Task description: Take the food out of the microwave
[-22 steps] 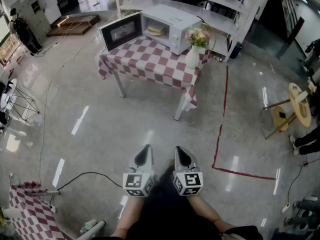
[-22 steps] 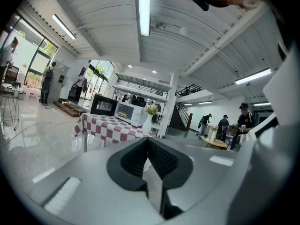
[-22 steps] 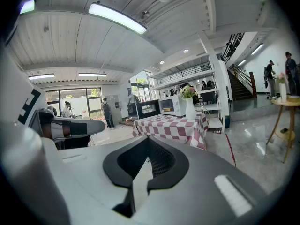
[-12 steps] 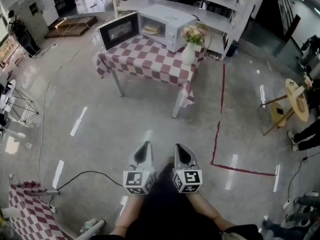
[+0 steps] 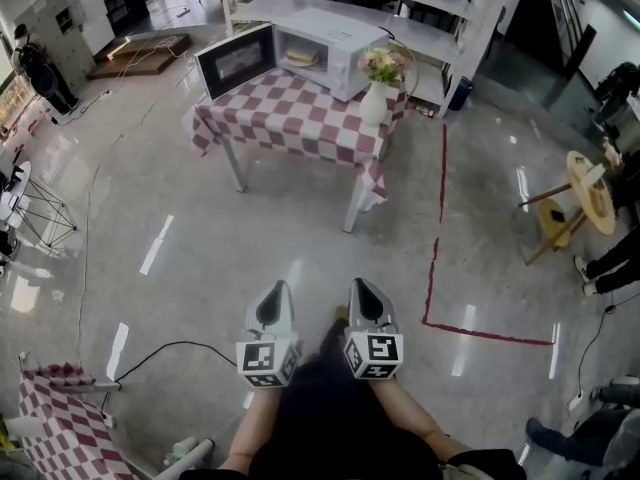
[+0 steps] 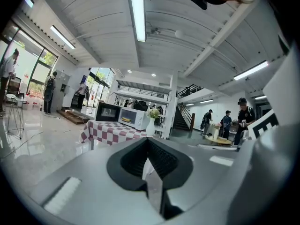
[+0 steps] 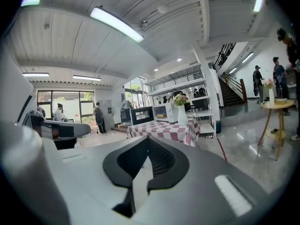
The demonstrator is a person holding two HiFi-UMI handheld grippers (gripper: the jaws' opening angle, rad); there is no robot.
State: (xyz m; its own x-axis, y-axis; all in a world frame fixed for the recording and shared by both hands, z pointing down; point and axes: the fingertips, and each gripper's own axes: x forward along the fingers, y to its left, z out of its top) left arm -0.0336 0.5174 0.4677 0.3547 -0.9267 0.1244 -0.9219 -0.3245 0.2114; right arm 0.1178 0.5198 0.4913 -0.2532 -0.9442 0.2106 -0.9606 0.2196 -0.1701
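Since the earlier head view, the table and everything on it sit slightly higher in frame, and the left gripper sits a little further left, which widens the gap to the right gripper.

1. Table: checked cloth, well ahead of both grippers across open floor. It carries the microwave at its far edge.
2. Microwave: white, with the door swung fully open to the left, so the cavity is exposed.
3. Food: inside the cavity, a pale, flat, layered item. It is too small to tell whether a plate lies under it.
   - Expected handling: light, soft, easily crushed or pulled apart.
   - Recommended hold: by a plate rim if one is present; otherwise low across the stack with light pressure, kept level during withdrawal.
4. Grippers: both are held low, side by side, pointing at the table. Each has its jaws fully together with nothing between them, so they must open before any grasp.

Obstructions:
- The open door limits approach from the left.
- The vase of flowers stands at the table's right front corner, just beside the microwave, and is likely to tip if brushed.
- The red floor line is flat and no obstacle
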